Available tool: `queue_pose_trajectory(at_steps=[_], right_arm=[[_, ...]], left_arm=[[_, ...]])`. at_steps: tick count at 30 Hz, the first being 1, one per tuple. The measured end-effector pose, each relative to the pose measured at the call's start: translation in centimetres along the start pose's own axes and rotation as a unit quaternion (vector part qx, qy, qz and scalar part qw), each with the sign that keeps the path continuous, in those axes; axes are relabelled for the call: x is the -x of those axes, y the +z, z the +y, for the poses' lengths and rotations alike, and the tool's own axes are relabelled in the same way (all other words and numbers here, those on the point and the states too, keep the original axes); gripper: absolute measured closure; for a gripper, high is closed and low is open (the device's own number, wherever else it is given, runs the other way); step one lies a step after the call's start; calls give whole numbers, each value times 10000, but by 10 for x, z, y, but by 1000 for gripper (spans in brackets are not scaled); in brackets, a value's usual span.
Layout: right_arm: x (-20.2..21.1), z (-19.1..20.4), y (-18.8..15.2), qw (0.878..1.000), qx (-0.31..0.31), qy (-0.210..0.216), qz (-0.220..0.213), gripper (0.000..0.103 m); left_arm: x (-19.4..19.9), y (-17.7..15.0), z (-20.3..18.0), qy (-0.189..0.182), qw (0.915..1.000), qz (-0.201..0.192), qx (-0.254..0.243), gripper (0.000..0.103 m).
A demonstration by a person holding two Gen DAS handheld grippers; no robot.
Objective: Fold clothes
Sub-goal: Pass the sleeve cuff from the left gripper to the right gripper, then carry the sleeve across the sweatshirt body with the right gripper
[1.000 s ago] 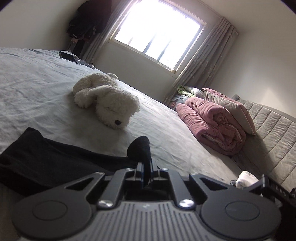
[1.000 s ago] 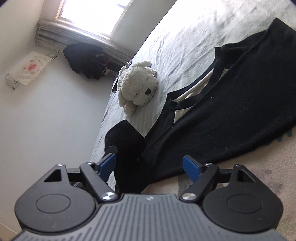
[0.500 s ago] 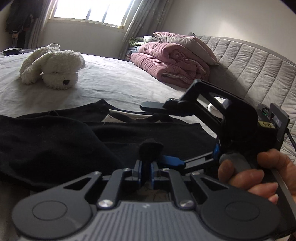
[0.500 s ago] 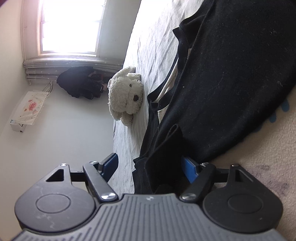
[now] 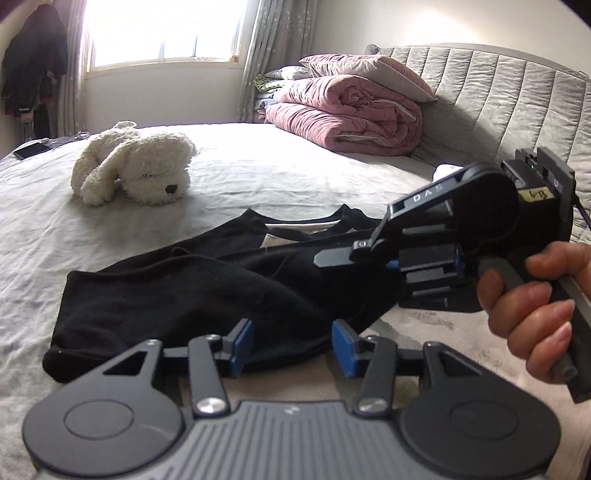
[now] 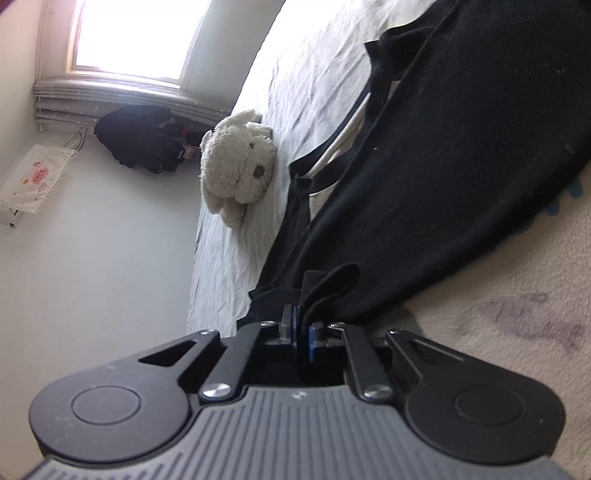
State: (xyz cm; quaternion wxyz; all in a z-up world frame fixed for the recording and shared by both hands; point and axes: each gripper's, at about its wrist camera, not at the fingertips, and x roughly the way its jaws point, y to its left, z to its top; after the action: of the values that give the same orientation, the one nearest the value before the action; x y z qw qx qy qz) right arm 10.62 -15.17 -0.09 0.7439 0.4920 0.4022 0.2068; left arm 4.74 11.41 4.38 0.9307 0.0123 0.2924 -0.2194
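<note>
A black garment (image 5: pixel 192 291) lies spread on the bed (image 5: pixel 258 162), in front of a white plush dog (image 5: pixel 136 166) that rests further toward the window (image 5: pixel 162 33). Its neckline end, showing a pale inner lining, points away from the dog toward the padded headboard (image 5: pixel 498 92).

The left tool (image 5: pixel 291 341) hangs over the garment's near edge, its blue pads apart and its jaws opening; black cloth lies under the gap, but the pads do not press on it.

The right tool (image 6: pixel 303 328), gripped by a hand (image 5: pixel 532 299), is on the far side of the garment from the dog. Its jaws are closing and pinch a raised fold of the black cloth (image 6: pixel 328 291) between the blue pads.

A rolled pink quilt (image 5: pixel 343 114) sits against the headboard, well apart from the dog.
</note>
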Motion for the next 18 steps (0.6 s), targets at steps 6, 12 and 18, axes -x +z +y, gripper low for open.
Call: queue_pose_trajectory(at_steps=[6,12,18], right_arm=[[-12,70,0,9984,546,85,100,93],[-31,157,-4,9906,1348,170,152,93],[-48,212,-16,9775,2067,378,164,93]], left_arm=[[17,-1,16,169,9999,10,-3,41],[21,1,40,746,9967,-13,334,38],[24,2,68,1167,9901,-100,773,36]])
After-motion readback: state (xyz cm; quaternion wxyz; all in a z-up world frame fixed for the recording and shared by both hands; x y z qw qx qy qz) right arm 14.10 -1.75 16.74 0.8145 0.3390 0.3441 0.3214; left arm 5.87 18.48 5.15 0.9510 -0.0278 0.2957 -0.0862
